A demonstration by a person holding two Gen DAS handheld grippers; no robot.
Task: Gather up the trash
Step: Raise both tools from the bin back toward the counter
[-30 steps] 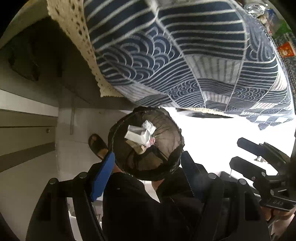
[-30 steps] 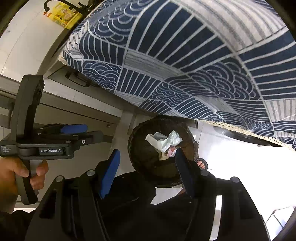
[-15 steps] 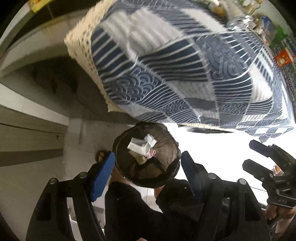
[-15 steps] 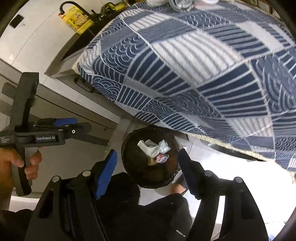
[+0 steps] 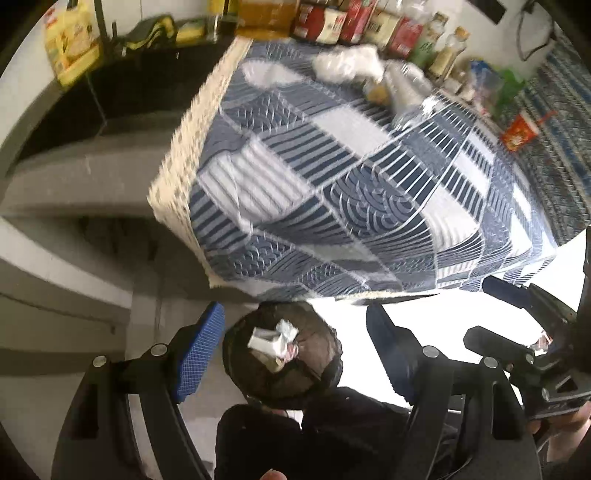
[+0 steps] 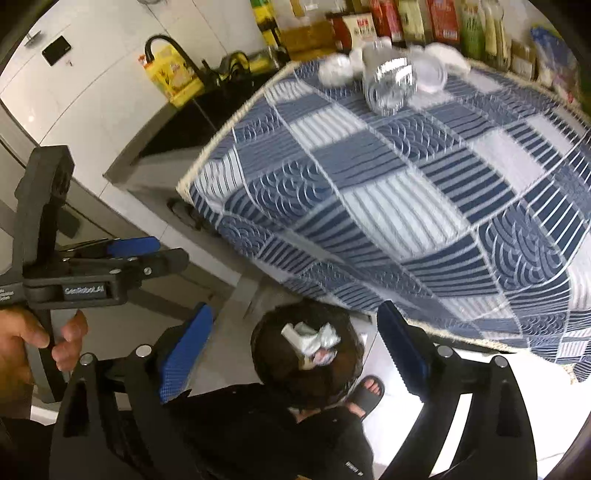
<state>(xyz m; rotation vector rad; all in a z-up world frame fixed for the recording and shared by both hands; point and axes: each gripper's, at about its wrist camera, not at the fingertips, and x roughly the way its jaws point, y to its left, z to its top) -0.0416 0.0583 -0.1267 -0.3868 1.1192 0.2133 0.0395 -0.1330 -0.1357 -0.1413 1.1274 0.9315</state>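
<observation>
Both views are fisheye pictures: straight lines bend strongly near the rim, and the corners are black. The floor (image 5: 369, 314) is burnt out to pure white in the left view, with no detail, and also at the lower right of the right view. The cabinets (image 5: 55, 258) at the left lie in dull grey shade. The bin (image 6: 306, 354) is dark inside, and only the pale paper (image 6: 314, 339) catches light. The cloth (image 5: 332, 184) is smeared by motion in the left view, and the bottles (image 5: 369, 22) at the back are blurred. The right view is sharper, though the glass jar (image 6: 391, 85) is soft.
</observation>
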